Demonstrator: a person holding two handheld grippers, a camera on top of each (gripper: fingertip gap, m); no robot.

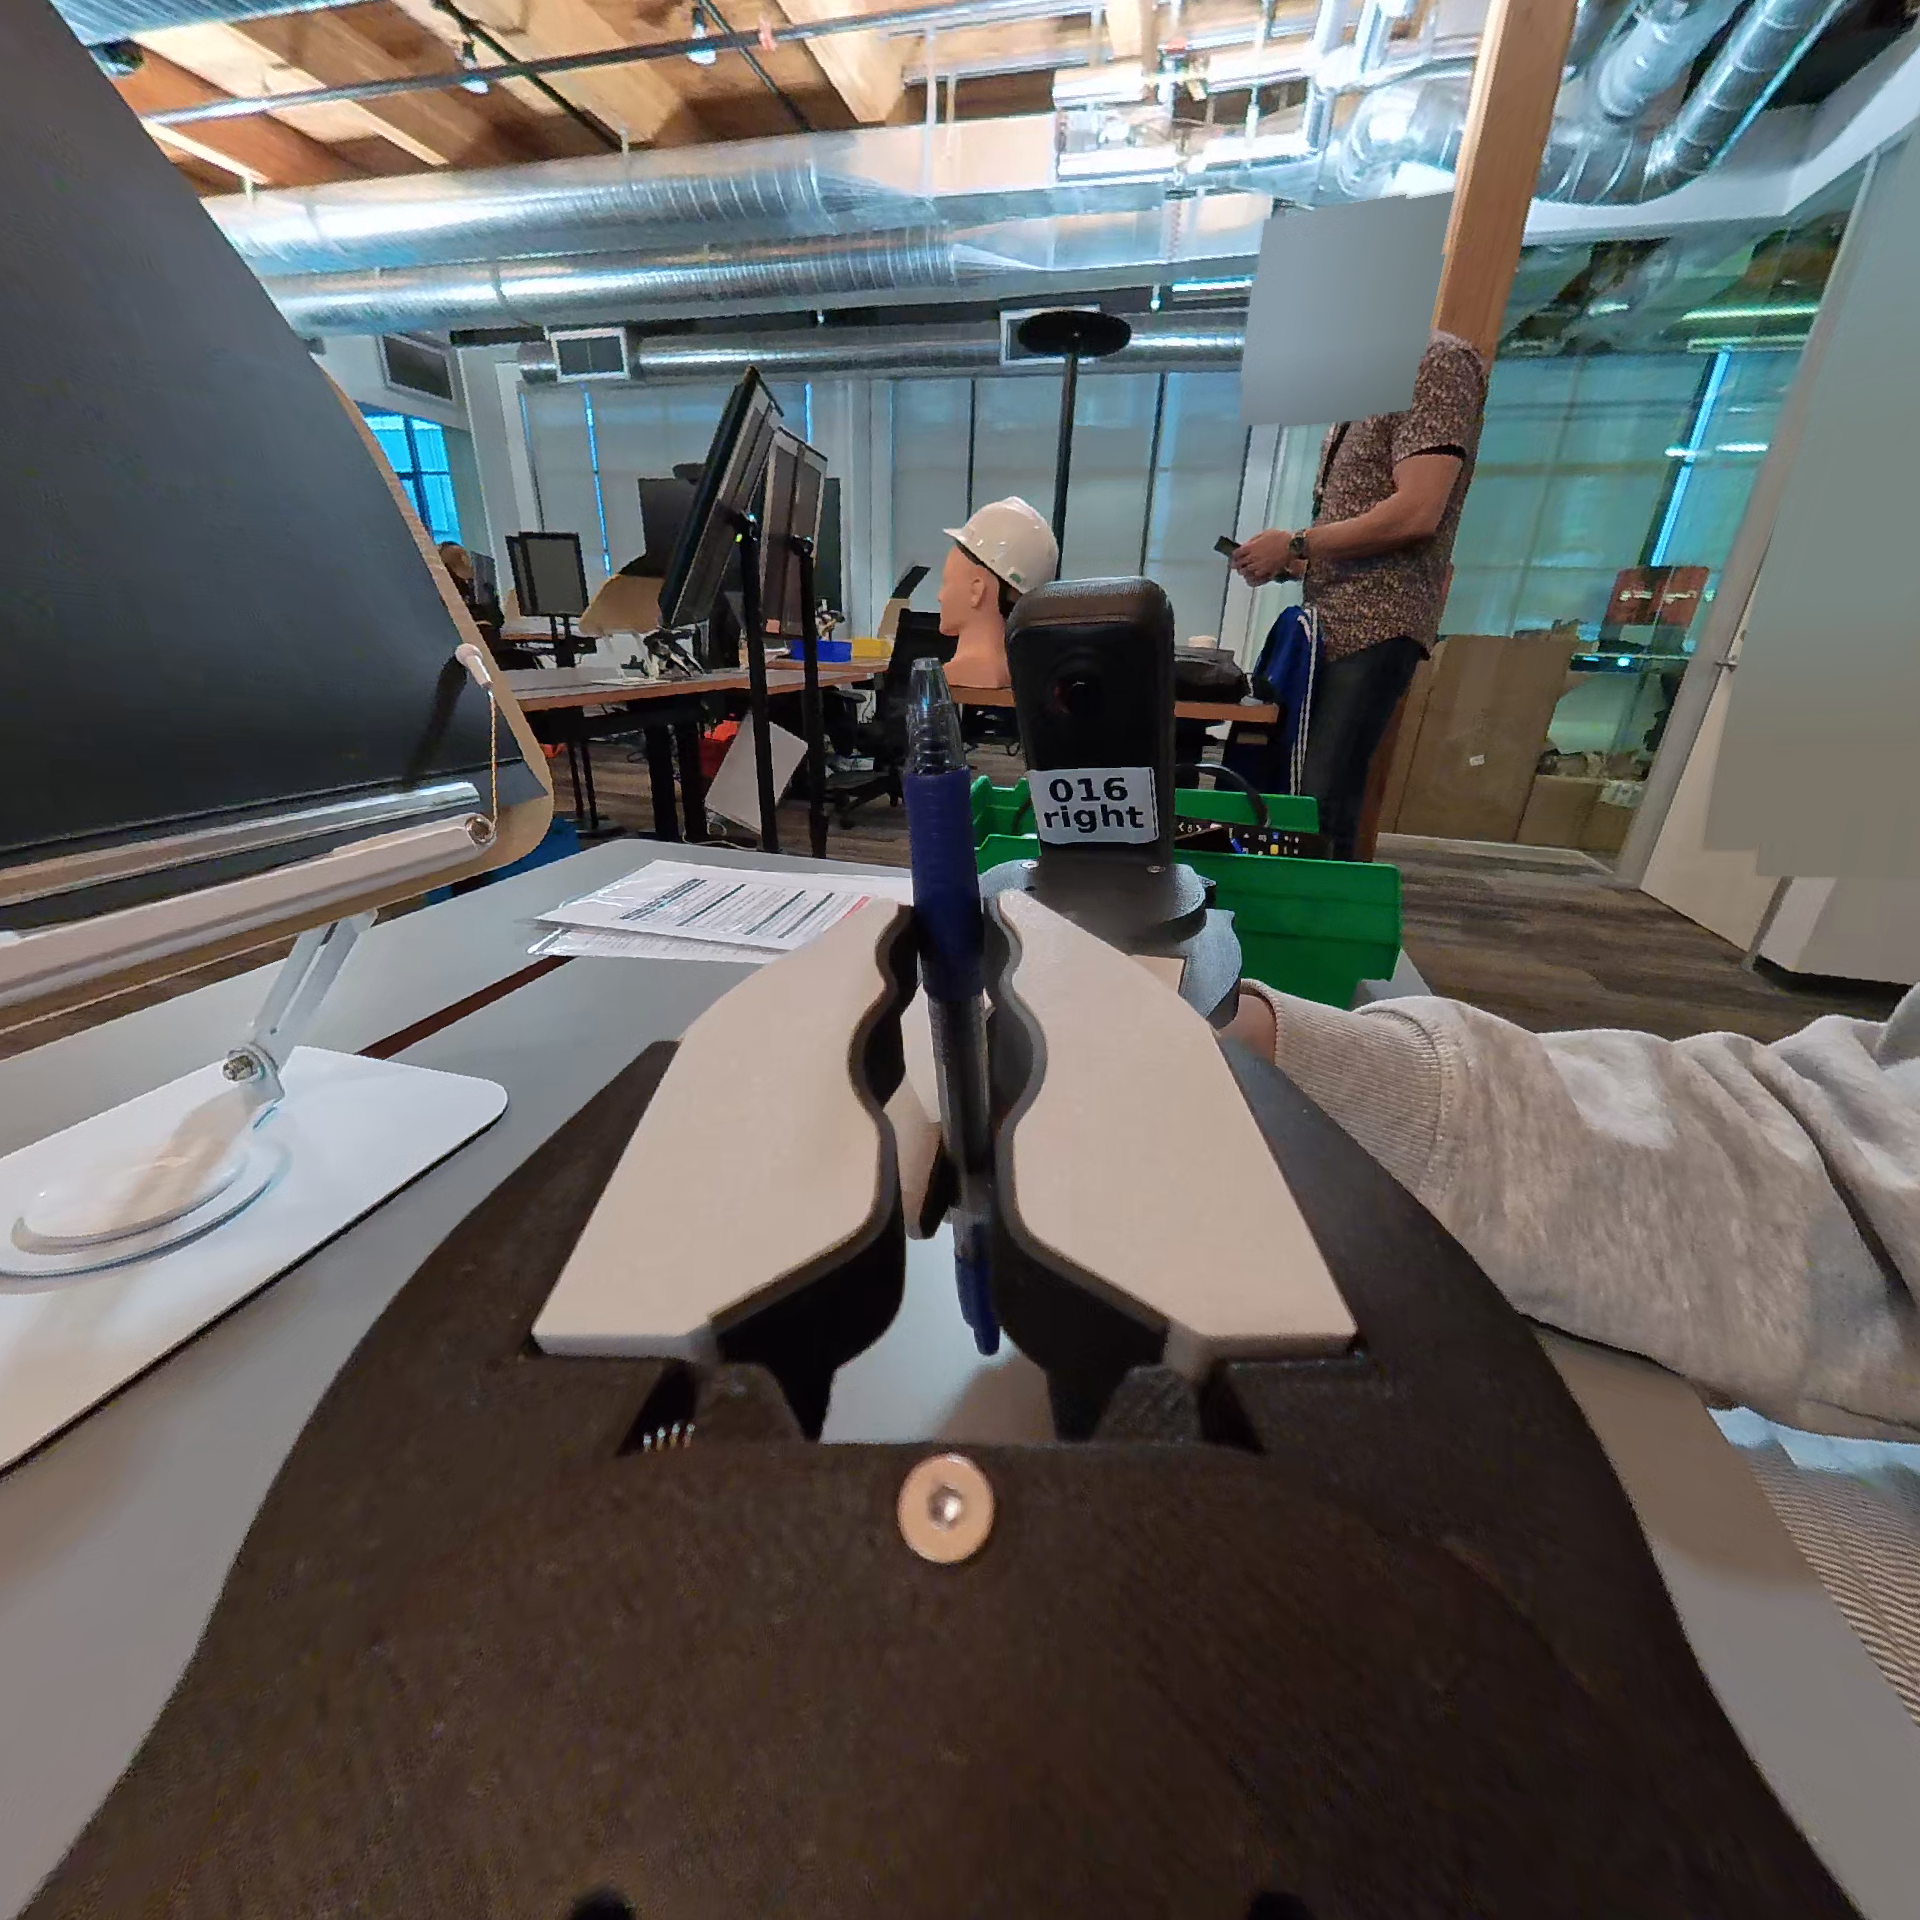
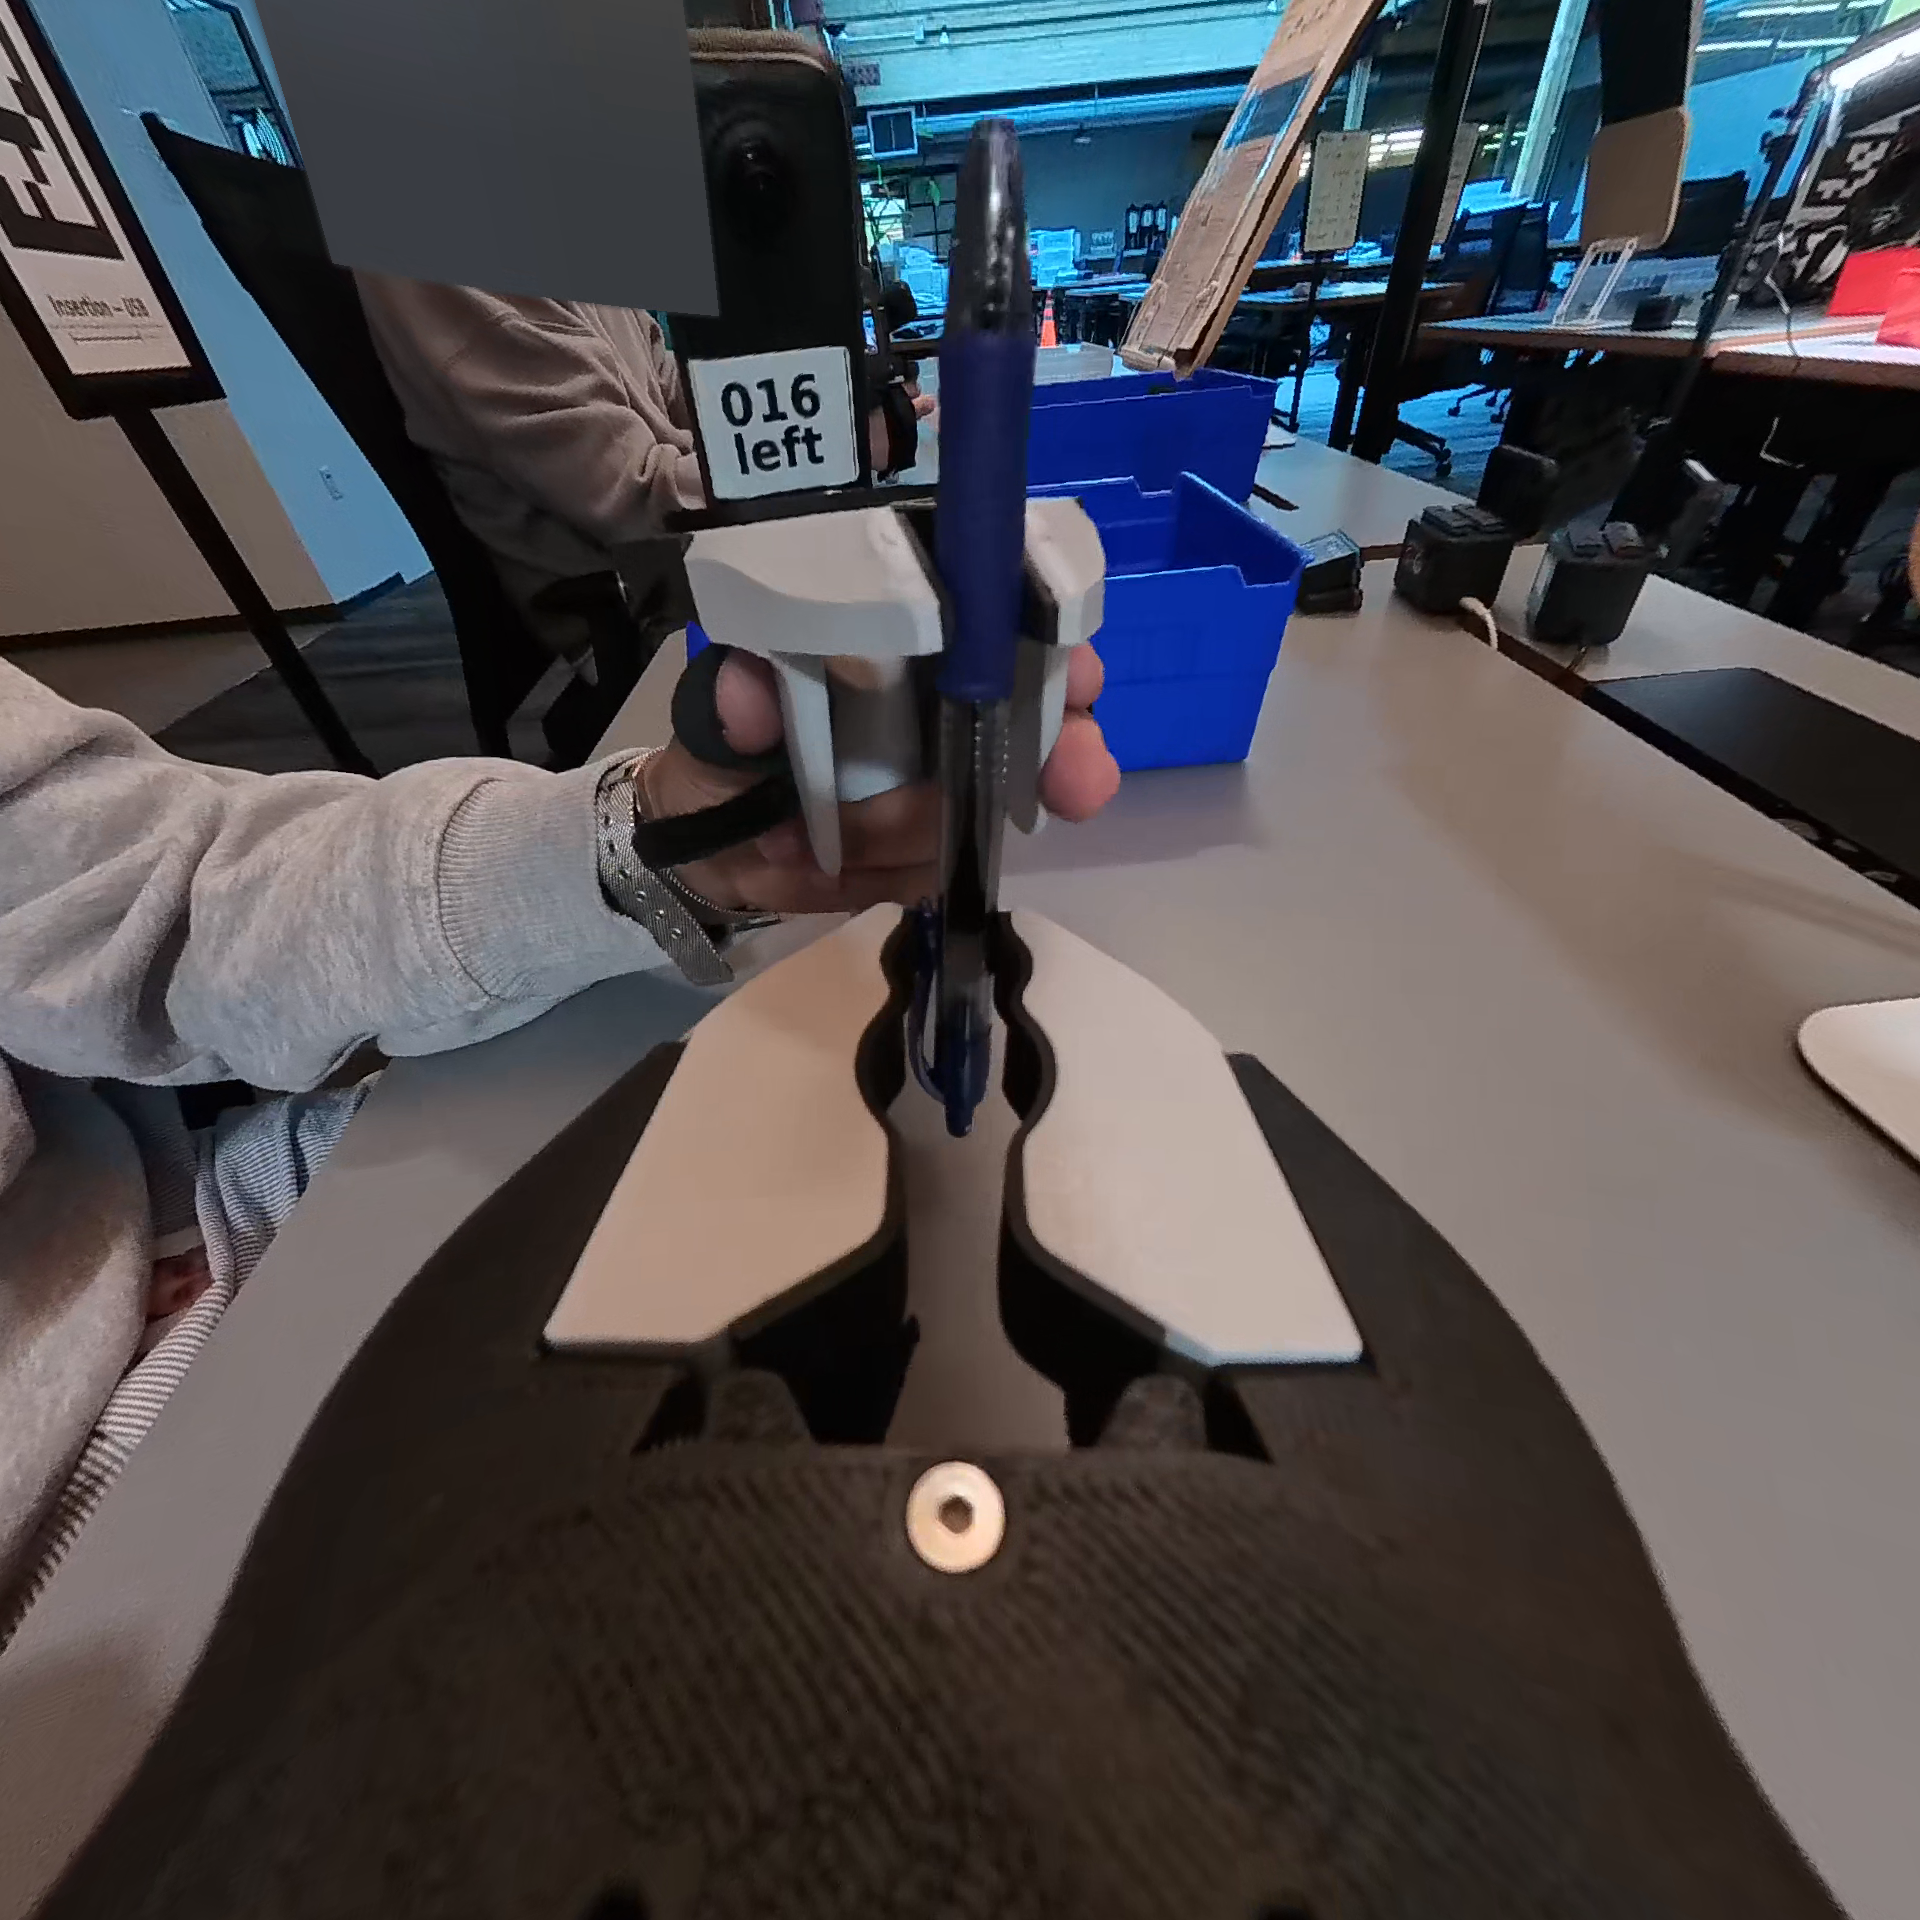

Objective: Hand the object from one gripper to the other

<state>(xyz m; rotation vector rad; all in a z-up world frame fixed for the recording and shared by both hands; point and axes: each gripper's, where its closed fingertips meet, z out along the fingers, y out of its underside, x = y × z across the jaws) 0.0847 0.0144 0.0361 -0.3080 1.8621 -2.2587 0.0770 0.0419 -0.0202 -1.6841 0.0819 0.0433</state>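
From the left wrist view, the left gripper has its jaws drawn in on a blue pen, which stands nearly upright between them, rubber grip at the jaw tips and clear tip rising above. The pen's lower end, with its clip, hangs down into the gap between the jaws. Just past the jaw tips, to their right, sits the right gripper's black camera housing with a white sticker, and a grey sleeve reaches in from the right. Beyond it are green bins; ahead of the jaws and to their left, papers lie on the grey bench, and farther left a white stand props up a dark board.

From the right wrist view, the right gripper has its jaws close around the pen's lower end, the clip sitting between the jaw tips; whether they actually pinch it I cannot tell. Straight ahead, above these jaws, the left gripper clamps the pen's blue grip, held by a hand with a wrist strap. A blue bin stands on the bench beyond the jaws, to their right.
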